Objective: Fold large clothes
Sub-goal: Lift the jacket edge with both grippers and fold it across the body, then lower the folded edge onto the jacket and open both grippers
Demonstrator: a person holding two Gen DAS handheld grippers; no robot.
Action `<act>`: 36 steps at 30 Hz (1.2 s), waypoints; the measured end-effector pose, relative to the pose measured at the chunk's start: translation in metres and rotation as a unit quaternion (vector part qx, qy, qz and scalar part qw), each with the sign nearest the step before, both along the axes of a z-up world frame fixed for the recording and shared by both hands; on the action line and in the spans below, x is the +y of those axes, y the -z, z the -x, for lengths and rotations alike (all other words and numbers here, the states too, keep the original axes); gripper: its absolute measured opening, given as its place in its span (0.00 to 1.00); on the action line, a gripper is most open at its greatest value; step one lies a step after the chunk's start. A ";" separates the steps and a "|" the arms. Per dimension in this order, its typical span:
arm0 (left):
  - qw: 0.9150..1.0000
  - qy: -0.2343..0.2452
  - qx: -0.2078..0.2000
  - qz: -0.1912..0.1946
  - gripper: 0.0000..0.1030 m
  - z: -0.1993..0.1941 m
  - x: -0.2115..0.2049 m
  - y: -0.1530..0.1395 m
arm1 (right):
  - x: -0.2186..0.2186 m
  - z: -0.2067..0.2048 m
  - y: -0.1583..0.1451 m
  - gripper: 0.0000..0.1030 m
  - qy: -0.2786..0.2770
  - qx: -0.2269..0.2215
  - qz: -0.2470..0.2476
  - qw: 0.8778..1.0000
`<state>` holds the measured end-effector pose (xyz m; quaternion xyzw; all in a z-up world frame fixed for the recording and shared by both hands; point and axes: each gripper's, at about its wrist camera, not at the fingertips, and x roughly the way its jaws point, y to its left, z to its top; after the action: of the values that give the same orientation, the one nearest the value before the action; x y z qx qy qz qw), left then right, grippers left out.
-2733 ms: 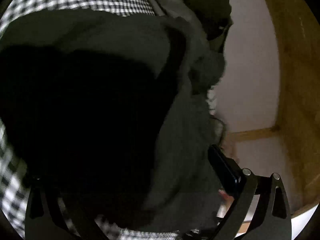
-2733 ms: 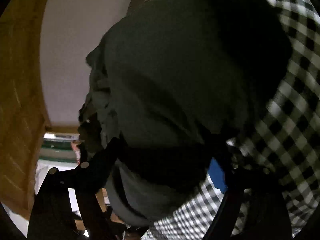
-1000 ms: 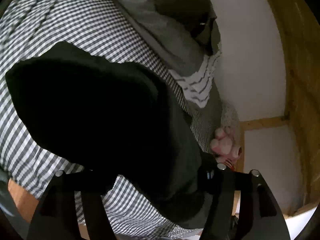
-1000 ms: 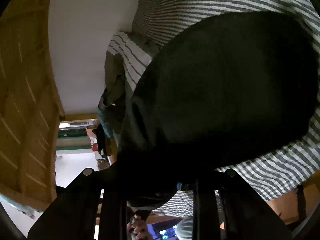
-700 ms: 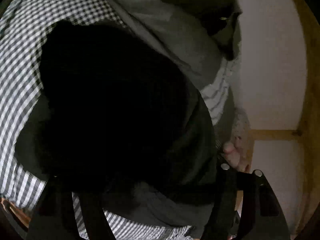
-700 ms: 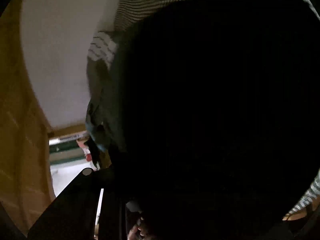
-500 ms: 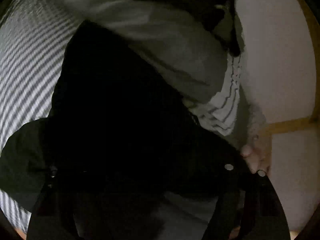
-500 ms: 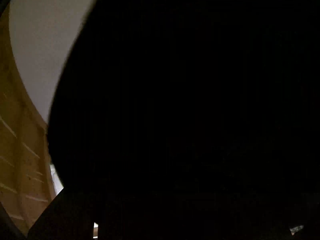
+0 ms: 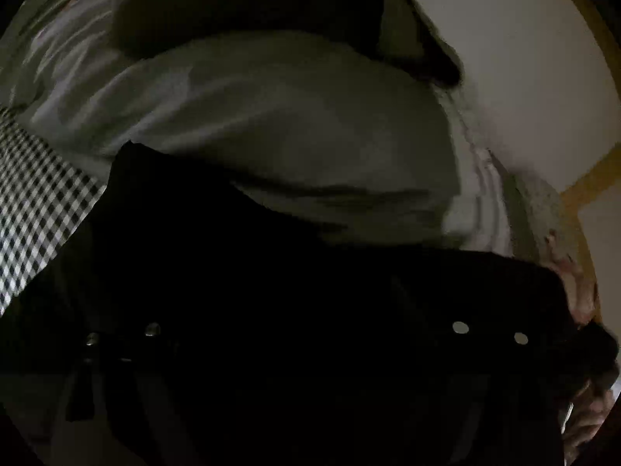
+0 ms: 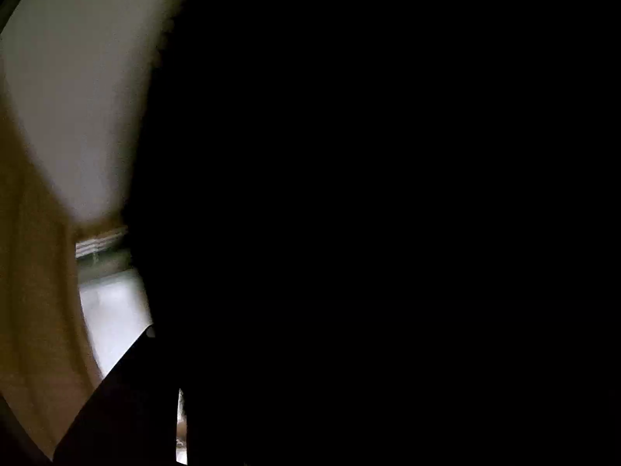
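Observation:
A large black garment (image 9: 271, 291) fills the lower half of the left wrist view and drapes over my left gripper (image 9: 302, 349); only the finger bolts show, and the fingertips are hidden in the dark cloth. In the right wrist view the same black garment (image 10: 388, 194) blocks almost the whole picture. Only the dark base of my right gripper's left finger (image 10: 128, 396) shows at the lower left. I cannot see how the jaws of either gripper stand.
A pile of grey and striped clothes (image 9: 271, 136) lies beyond the black garment on the black-and-white checked bedcover (image 9: 35, 209). A white wall (image 9: 524, 77) and a wooden frame (image 10: 31, 272) stand at the far side.
Both grippers have carried the black garment forward toward the grey clothes pile. The cloth now covers the right camera almost fully and hides much more of the checked cover.

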<state>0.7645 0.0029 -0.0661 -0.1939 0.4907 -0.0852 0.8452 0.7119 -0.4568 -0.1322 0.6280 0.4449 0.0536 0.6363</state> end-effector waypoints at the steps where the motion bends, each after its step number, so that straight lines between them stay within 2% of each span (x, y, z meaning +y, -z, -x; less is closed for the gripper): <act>1: 1.000 0.010 -0.002 0.010 0.84 -0.001 0.002 -0.005 | 0.002 0.003 -0.017 0.38 -0.020 -0.018 0.023 0.999; 5: 0.997 0.019 -0.010 0.073 0.94 0.002 0.026 -0.038 | 0.009 0.007 -0.058 0.42 -0.080 -0.037 0.073 0.994; 8: 0.996 0.013 -0.045 0.080 0.94 0.007 0.041 -0.071 | 0.002 0.017 -0.052 0.49 -0.048 0.009 0.007 0.999; 10: 0.994 0.011 -0.066 0.090 0.94 0.013 0.051 -0.091 | 0.001 0.021 -0.052 0.49 -0.041 0.019 -0.004 0.999; 12: 0.993 -0.001 -0.079 0.088 0.94 0.019 0.059 -0.106 | 0.000 0.031 -0.049 0.53 -0.018 0.024 -0.036 0.999; 13: 0.993 0.007 -0.076 0.090 0.94 0.019 0.053 -0.109 | 0.000 0.039 -0.048 0.60 0.001 0.031 -0.054 0.998; 14: 0.992 0.021 -0.076 0.097 0.94 0.020 0.046 -0.109 | 0.002 0.045 -0.049 1.00 0.012 0.024 -0.072 0.997; 15: 0.991 0.046 -0.076 0.102 0.94 0.024 0.037 -0.106 | 0.003 0.052 -0.052 0.96 0.030 0.001 -0.104 0.994; 16: 0.991 0.065 -0.072 0.096 0.94 0.033 0.032 -0.104 | 0.003 0.065 -0.058 0.97 0.060 -0.004 -0.124 0.990; 17: 0.992 0.090 -0.056 0.064 0.94 0.032 0.008 -0.090 | 0.001 0.074 -0.068 0.97 0.077 0.000 -0.116 0.990; 18: 0.994 0.096 -0.042 0.030 0.94 0.030 -0.007 -0.075 | -0.001 0.079 -0.081 0.97 0.084 -0.013 -0.094 0.992; 19: 0.996 0.089 -0.018 -0.023 0.94 0.025 -0.024 -0.049 | -0.006 0.084 -0.106 0.97 0.074 -0.039 -0.043 0.996; 20: 0.995 0.085 0.002 -0.050 0.94 0.021 -0.033 -0.026 | -0.004 0.069 -0.134 0.97 0.065 -0.055 0.006 0.996; 21: 0.994 0.083 -0.003 -0.064 0.94 0.019 -0.038 -0.016 | 0.003 0.075 -0.162 0.97 0.052 -0.080 0.111 0.989; 22: 0.993 0.083 -0.014 -0.087 0.94 0.017 -0.043 -0.009 | -0.015 0.066 -0.188 0.97 0.036 -0.108 0.190 0.975; 23: 0.991 0.080 -0.014 -0.103 0.95 0.013 -0.046 -0.008 | -0.001 0.072 -0.204 0.97 0.011 -0.134 0.289 0.948; 24: 0.992 0.076 -0.001 -0.104 0.94 0.012 -0.047 -0.011 | 0.004 0.079 -0.207 0.97 -0.022 -0.141 0.382 0.913; 25: 0.992 0.070 0.008 -0.103 0.94 0.016 -0.048 -0.023 | 0.024 0.083 -0.205 0.97 -0.054 -0.141 0.441 0.884; 26: 0.992 0.077 -0.004 -0.096 0.94 0.026 -0.050 -0.036 | 0.037 0.069 -0.203 0.97 -0.079 -0.140 0.471 0.867; 27: 0.991 0.087 -0.026 -0.095 0.94 0.037 -0.055 -0.048 | 0.056 0.072 -0.192 0.97 -0.106 -0.137 0.498 0.849; 28: 0.989 0.094 -0.052 -0.106 0.94 0.052 -0.059 -0.059 | 0.078 0.049 -0.182 0.97 -0.132 -0.126 0.529 0.829; 29: 0.982 0.096 -0.085 -0.137 0.94 0.073 -0.066 -0.070 | 0.096 0.044 -0.169 0.97 -0.144 -0.118 0.545 0.817; 30: 0.976 0.098 -0.101 -0.164 0.94 0.084 -0.074 -0.070 | 0.111 0.040 -0.144 0.97 -0.157 -0.101 0.559 0.808; 31: 0.971 0.101 -0.105 -0.190 0.94 0.092 -0.079 -0.065 | 0.126 0.033 -0.127 0.97 -0.167 -0.084 0.560 0.807; 32: 0.968 0.108 -0.097 -0.205 0.95 0.093 -0.086 -0.048 | 0.133 0.030 -0.090 0.97 -0.179 -0.049 0.561 0.807; 33: 0.969 0.105 -0.096 -0.202 0.95 0.092 -0.088 -0.037 | 0.134 0.036 -0.057 0.97 -0.175 -0.029 0.563 0.807; 34: 0.970 0.099 -0.104 -0.195 0.95 0.094 -0.086 -0.026 | 0.140 0.045 -0.051 0.97 -0.167 -0.028 0.565 0.808; 36: 0.968 0.093 -0.120 -0.201 0.96 0.103 -0.082 -0.021 | 0.140 0.053 -0.037 0.97 -0.157 -0.022 0.564 0.810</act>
<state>0.6613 -0.0786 -0.0454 0.0382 0.4087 -0.0852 0.9079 0.6586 -0.3166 -0.0951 0.0789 0.4755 -0.0939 0.8711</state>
